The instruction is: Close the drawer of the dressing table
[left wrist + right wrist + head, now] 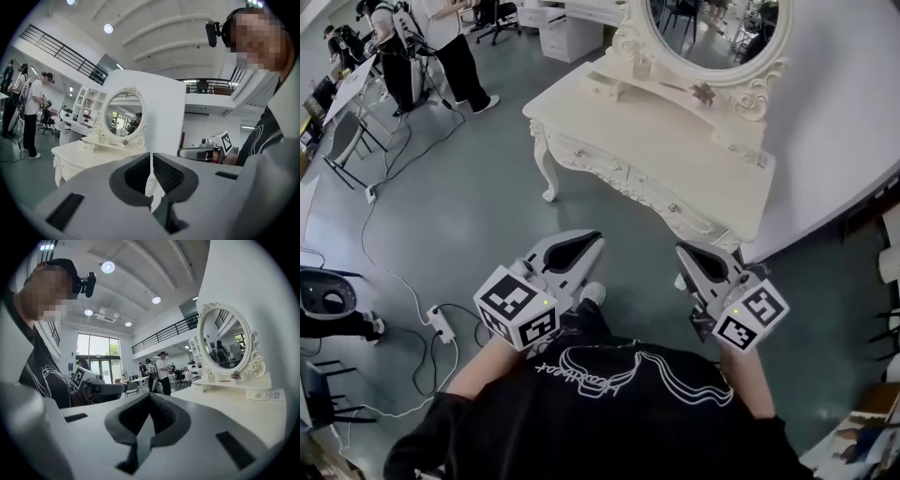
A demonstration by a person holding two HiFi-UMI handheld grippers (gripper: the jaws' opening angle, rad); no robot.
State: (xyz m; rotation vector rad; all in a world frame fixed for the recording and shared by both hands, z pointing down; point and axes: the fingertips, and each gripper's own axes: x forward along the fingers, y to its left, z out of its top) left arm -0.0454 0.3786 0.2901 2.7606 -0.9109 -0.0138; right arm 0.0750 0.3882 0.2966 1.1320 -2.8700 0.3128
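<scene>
Cream carved bench (675, 150) stands on the grey floor (478, 216) against a white wall (853, 122). At the rear of its top, a raised shelf (670, 91) carries an oval mirror (717, 28) and a small dark ornament (703, 93). A power strip (442, 323) and cables (389, 187) lie on the floor.

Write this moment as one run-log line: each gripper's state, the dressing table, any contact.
left gripper: shut, empty | right gripper: shut, empty | dressing table: ahead of both grippers, untouched | drawer fronts: look flush
</scene>
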